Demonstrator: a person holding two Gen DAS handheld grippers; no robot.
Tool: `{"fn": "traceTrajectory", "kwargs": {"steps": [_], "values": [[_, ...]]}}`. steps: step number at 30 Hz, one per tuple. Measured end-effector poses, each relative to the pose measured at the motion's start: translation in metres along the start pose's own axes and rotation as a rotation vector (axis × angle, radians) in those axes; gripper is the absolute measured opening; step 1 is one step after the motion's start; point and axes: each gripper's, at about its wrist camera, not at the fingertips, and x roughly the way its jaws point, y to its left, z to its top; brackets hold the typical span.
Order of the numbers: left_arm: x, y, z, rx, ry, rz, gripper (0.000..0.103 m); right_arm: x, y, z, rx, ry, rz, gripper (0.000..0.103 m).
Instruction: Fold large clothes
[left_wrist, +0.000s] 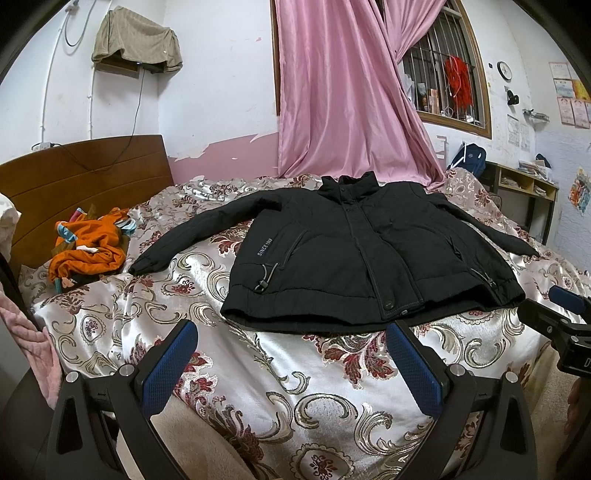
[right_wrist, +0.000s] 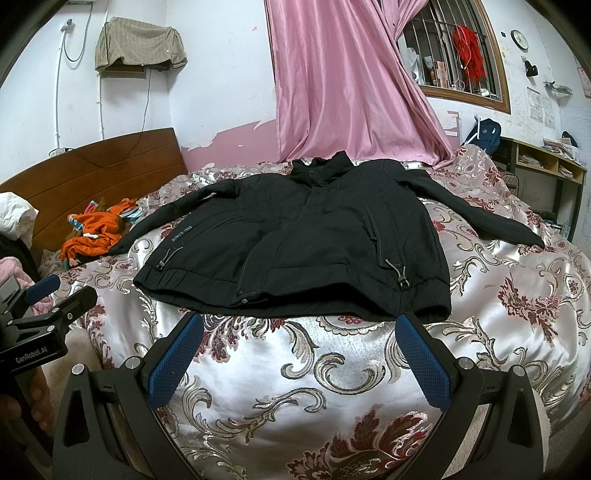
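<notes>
A black padded jacket lies flat and front-up on the bed, zipped, collar toward the far wall, both sleeves spread outward. White lettering runs along its left front panel. My left gripper hovers open just short of the hem, left of the zip, nothing between its blue pads. My right gripper is open too, level with the hem's right half, holding nothing. Each gripper shows at the edge of the other's view: the right gripper at the right edge, the left gripper at the left edge.
The bed is covered by a shiny floral bedspread. A heap of orange clothes lies by the wooden headboard. A pink curtain hangs behind the bed, and a desk with shelves stands at the right.
</notes>
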Motion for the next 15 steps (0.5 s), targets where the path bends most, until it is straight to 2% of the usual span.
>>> {"fn": "traceTrajectory", "kwargs": {"steps": [15], "values": [[0.0002,0.0002,0.0000,0.000,0.002,0.001,0.103,-0.0008,-0.0005,0.0005,0.000,0.002,-0.001,0.102]]}}
